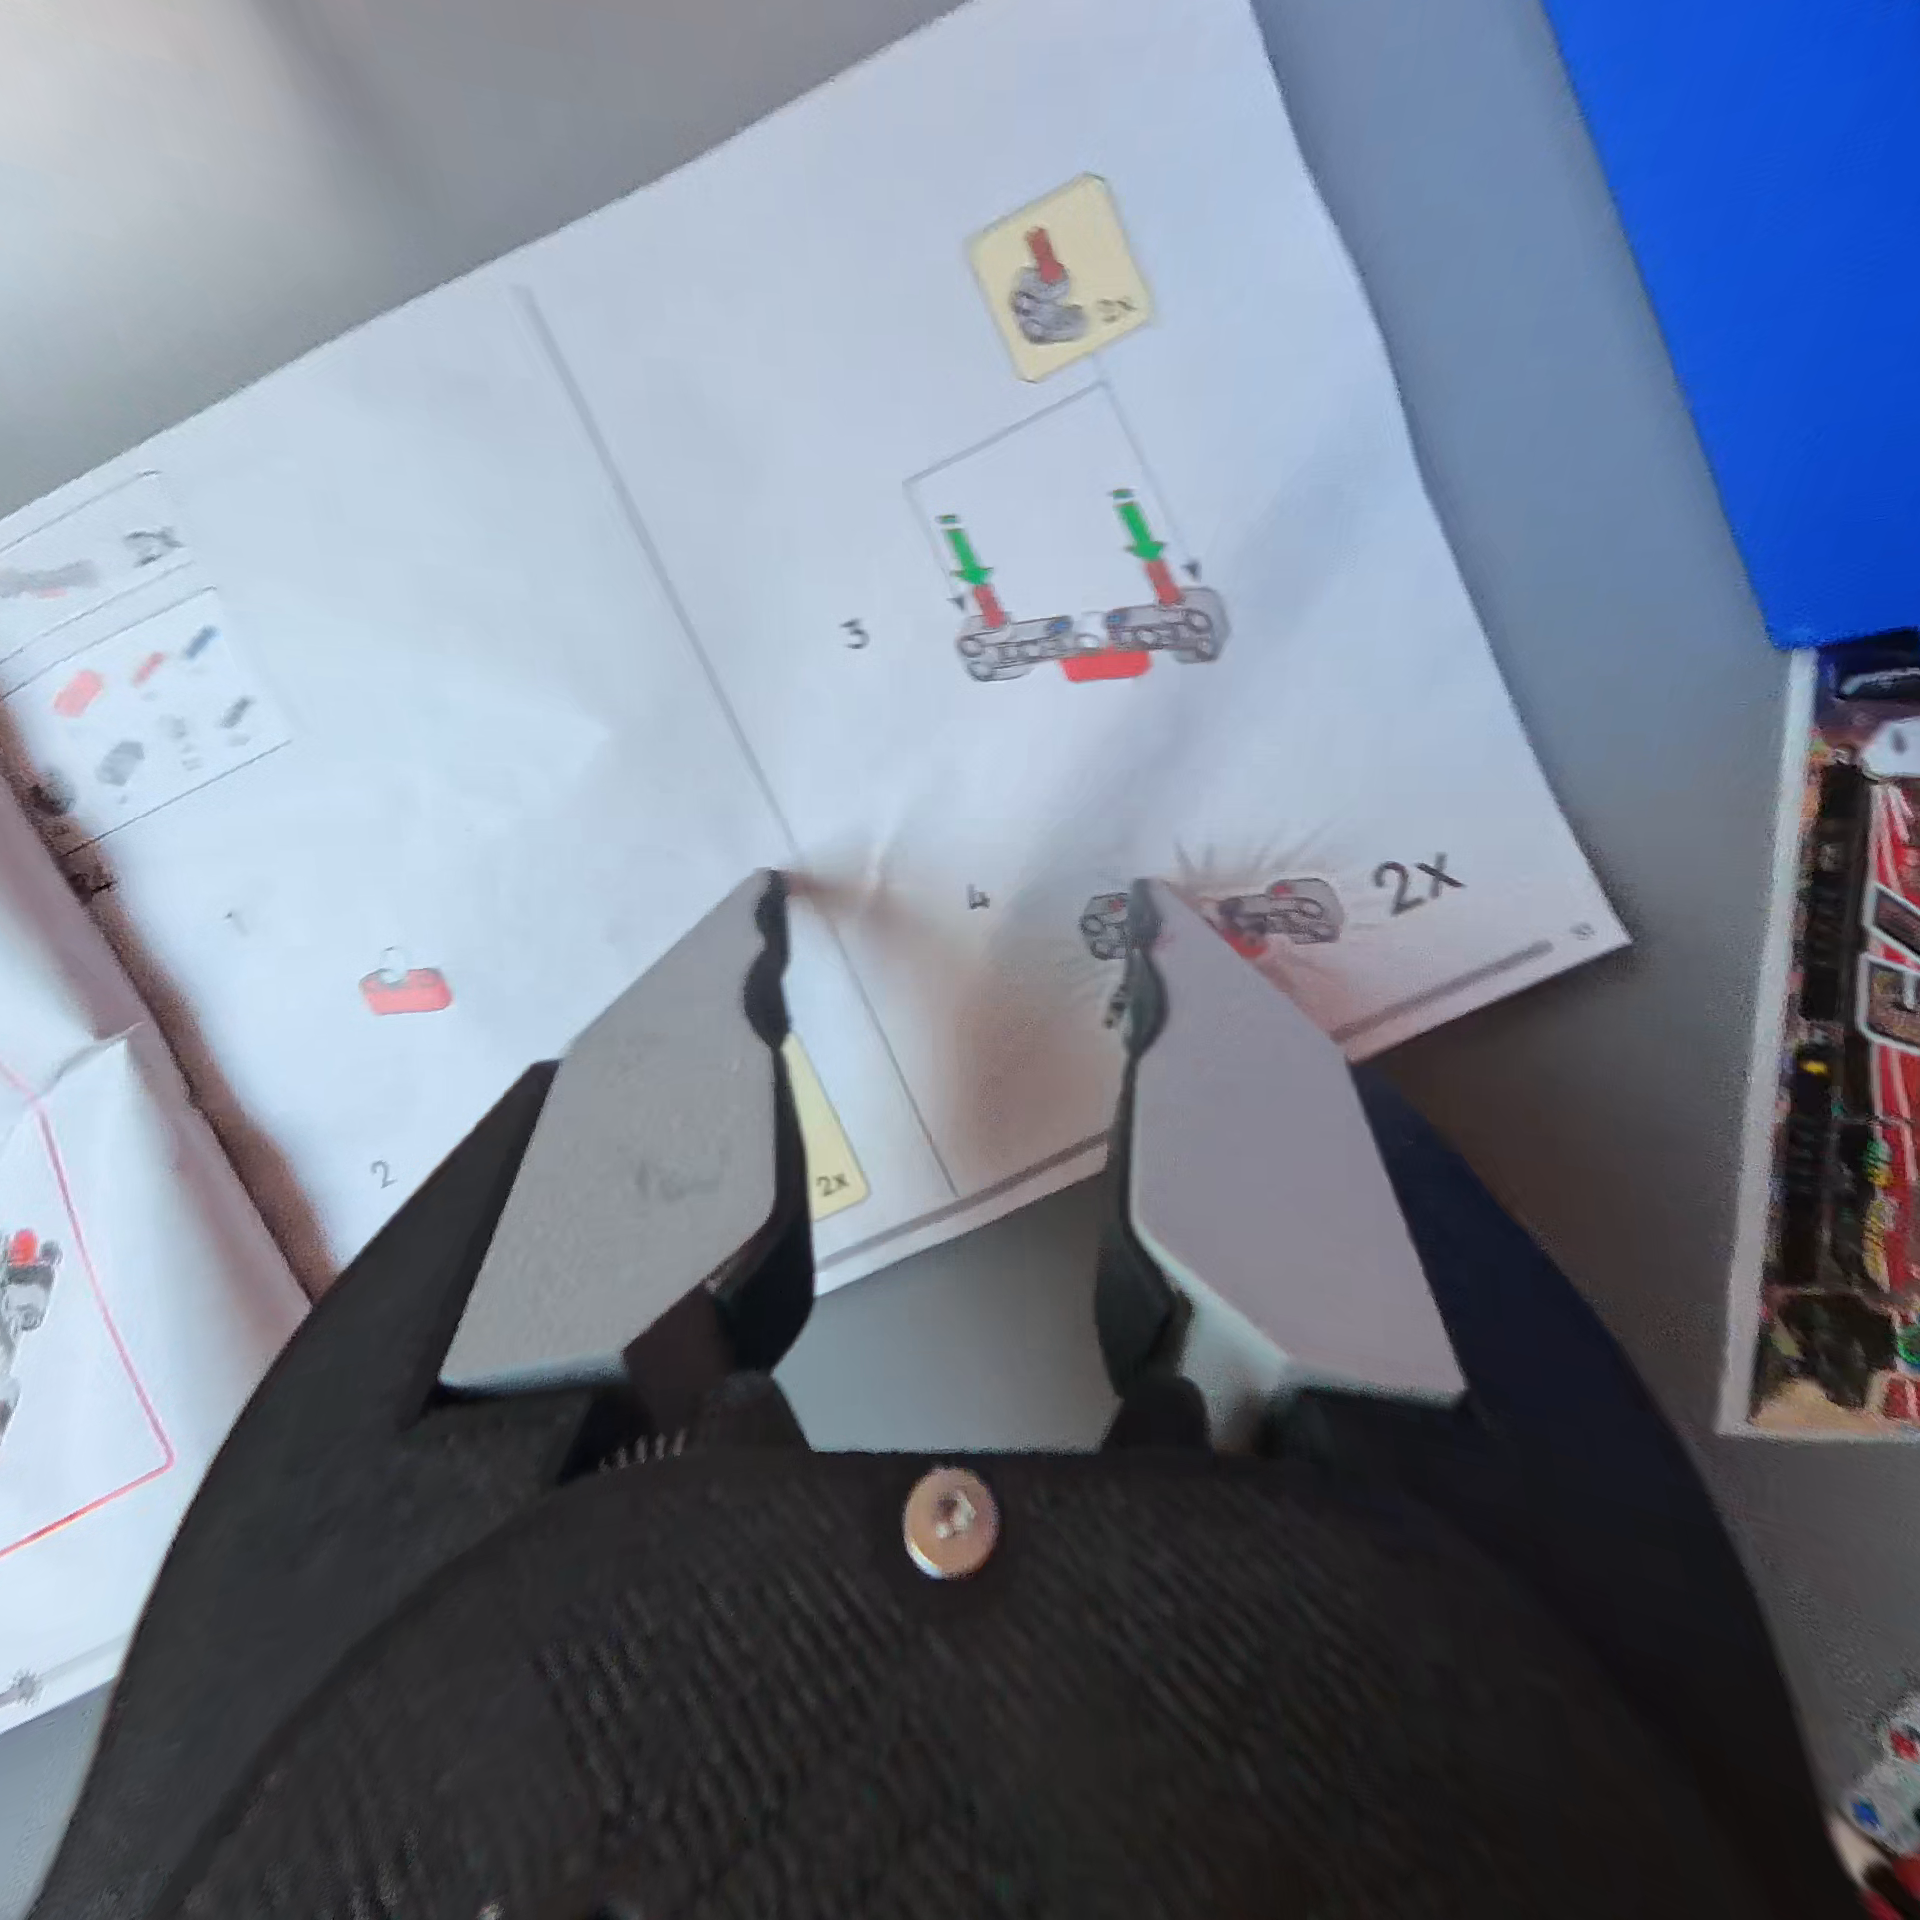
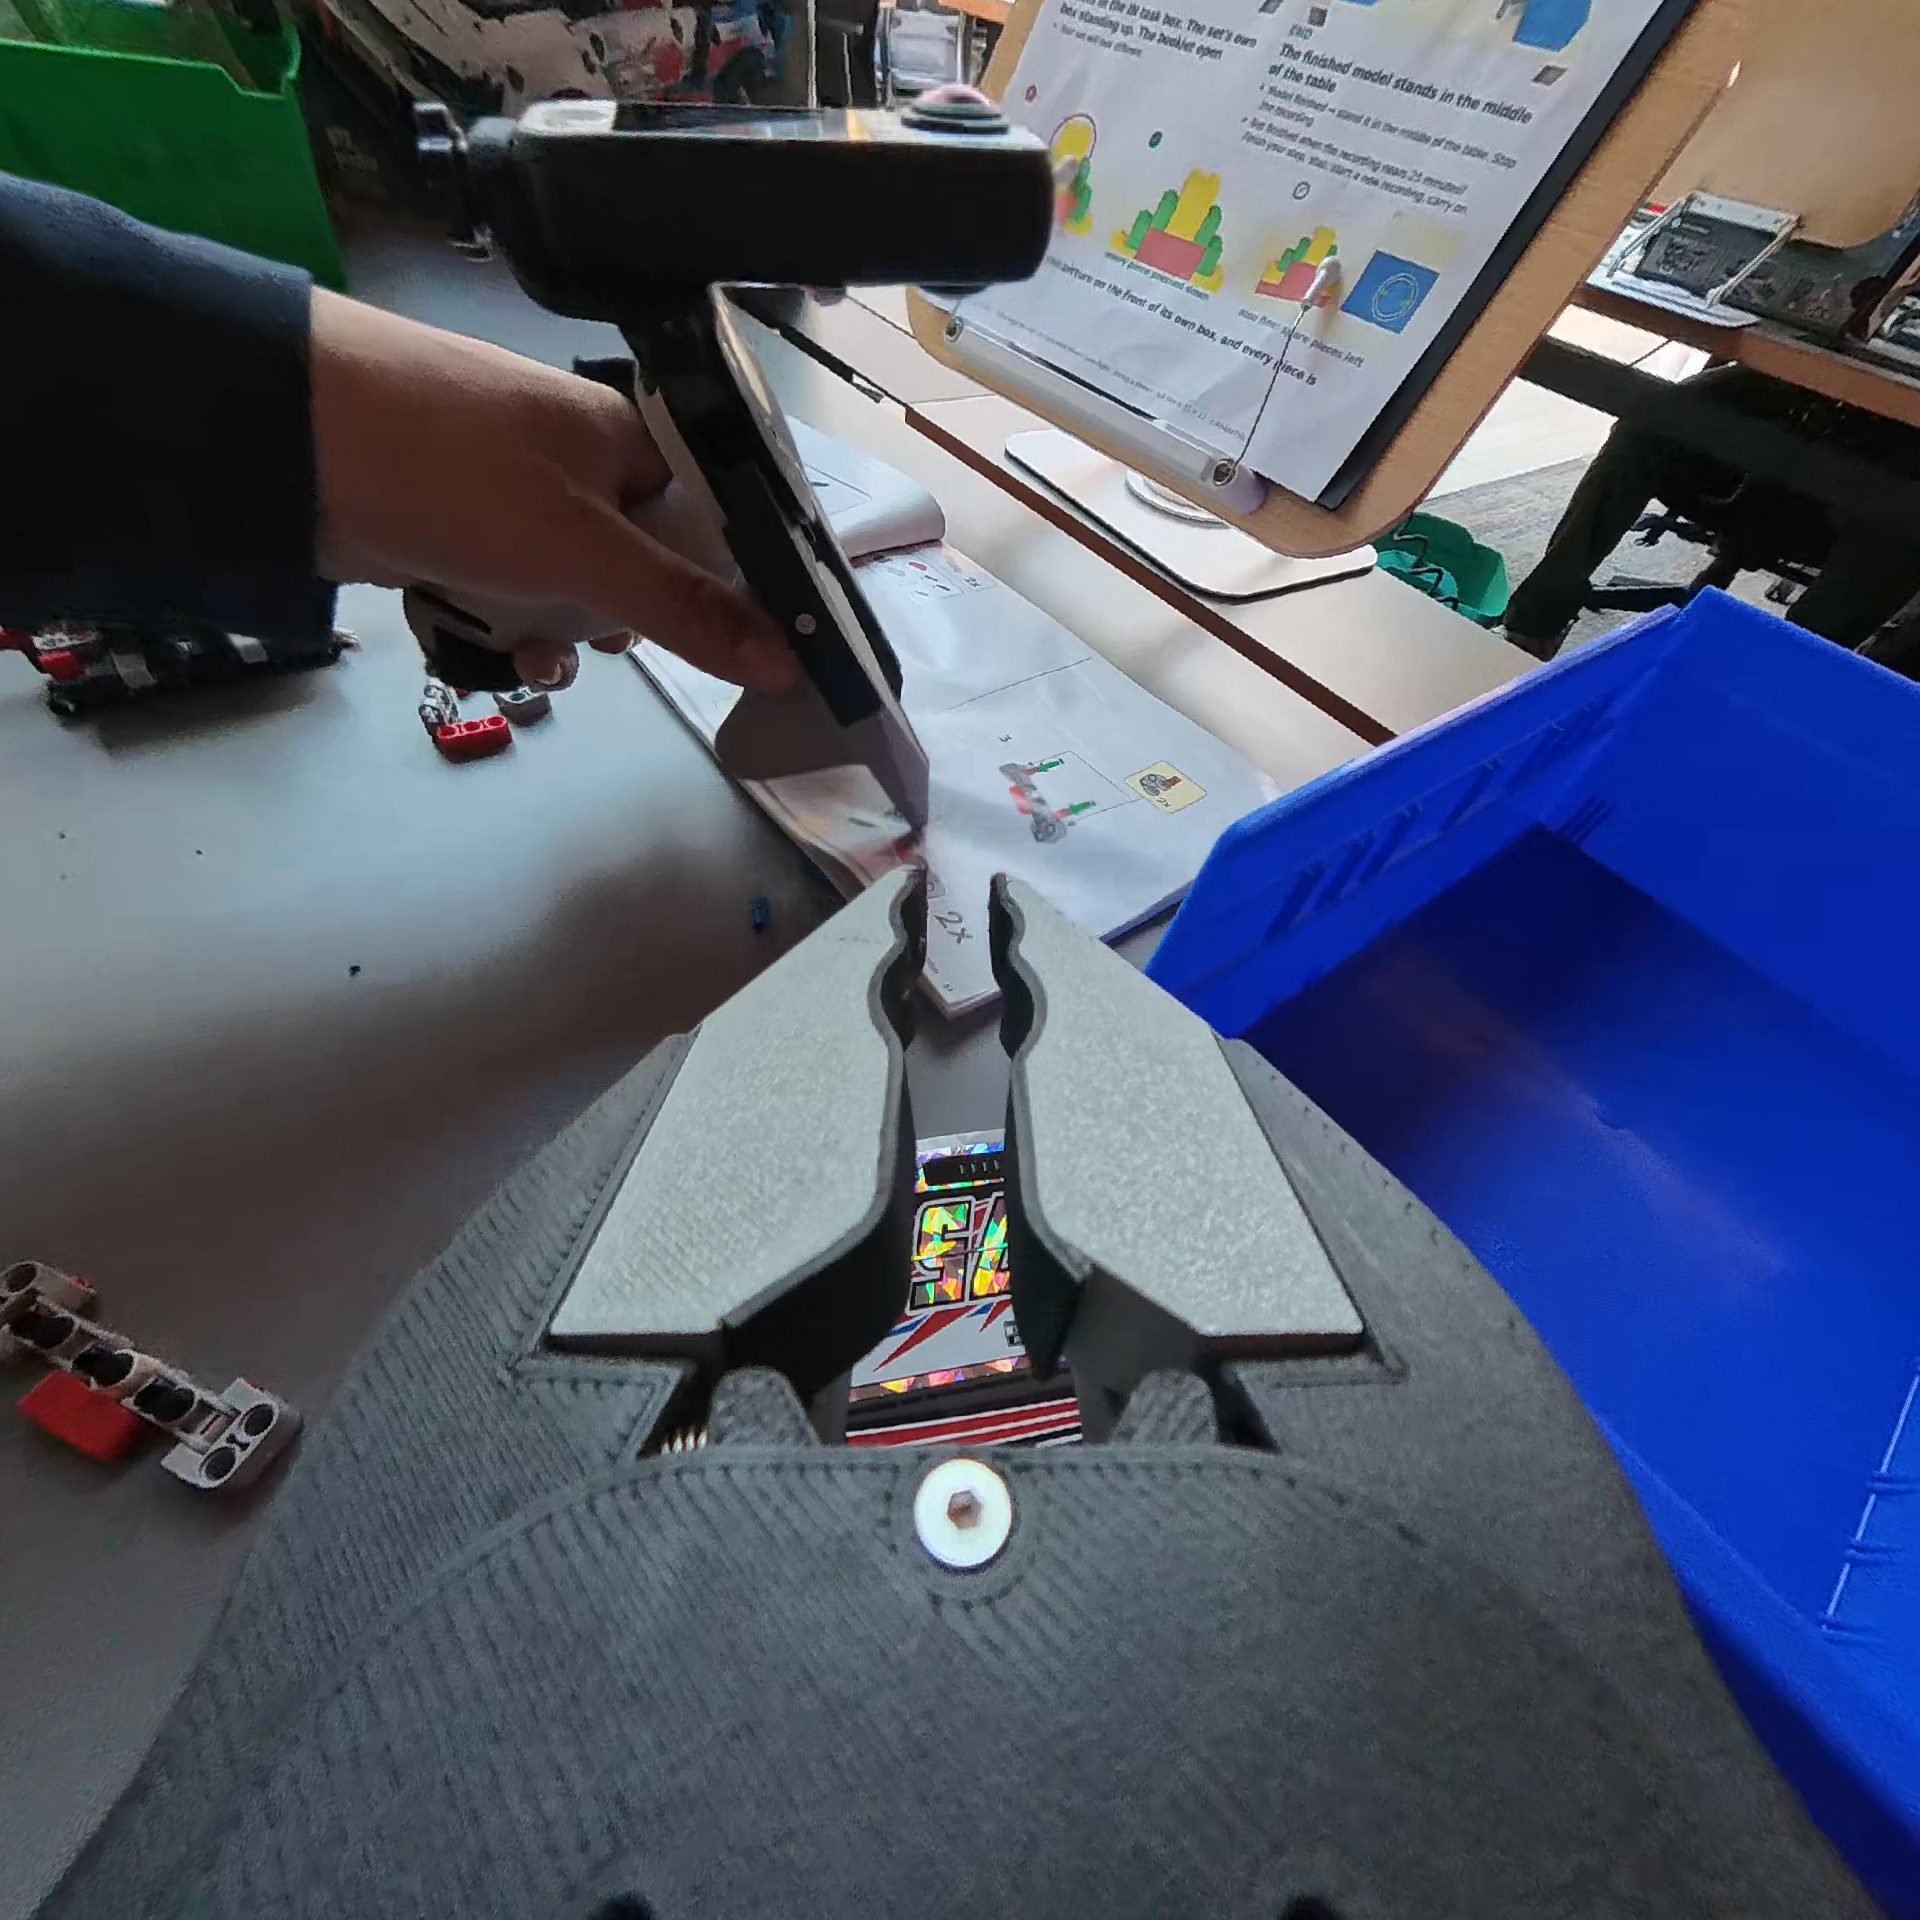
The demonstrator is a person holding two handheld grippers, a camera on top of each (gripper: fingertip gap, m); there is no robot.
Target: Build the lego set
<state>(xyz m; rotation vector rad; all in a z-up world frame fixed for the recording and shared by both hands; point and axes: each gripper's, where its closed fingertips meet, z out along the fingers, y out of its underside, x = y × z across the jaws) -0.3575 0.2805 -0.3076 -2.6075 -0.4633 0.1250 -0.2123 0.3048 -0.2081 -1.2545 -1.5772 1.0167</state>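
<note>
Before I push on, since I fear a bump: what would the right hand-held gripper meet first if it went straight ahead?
Probably the near corner of the open instruction booklet, which lies just beyond the right hand-held gripper; its jaws stand slightly apart with nothing between them. Depth is uncertain.

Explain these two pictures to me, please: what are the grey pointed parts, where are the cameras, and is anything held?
No robot: a person holds hand tongs, each carrying a camera looking along its fingers. The left view shows the left tongs, open, tips down on the open instruction booklet, holding nothing. The right view shows the right tongs, slightly apart and empty, near the booklet's corner, plus the person's hand on the left tongs. On the grey table: a blue bin, a colourful box and small building pieces.
</note>
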